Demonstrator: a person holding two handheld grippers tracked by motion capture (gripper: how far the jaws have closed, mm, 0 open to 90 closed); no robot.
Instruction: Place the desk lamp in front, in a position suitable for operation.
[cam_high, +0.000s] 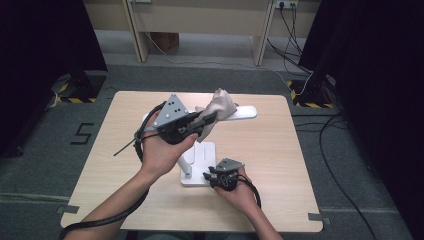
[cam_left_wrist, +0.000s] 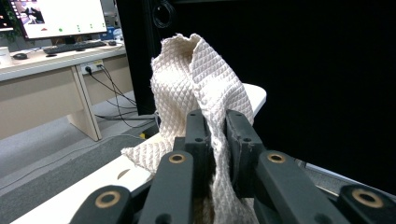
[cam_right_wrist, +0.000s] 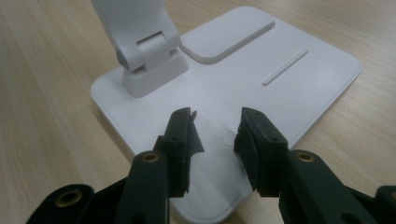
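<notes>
Cream waffle-weave cloth hung draped over the long white head of a desk lamp, pinched between the closed jaws of the left gripper. Nearer the person, the right gripper hovered with jaws apart over the lamp's flat white base on the light wooden table.

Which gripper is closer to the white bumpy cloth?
The left. The left gripper is shut on the white quilted cloth, which lies over the white desk lamp's head. The right gripper is open, down over the lamp's flat white base.
</notes>
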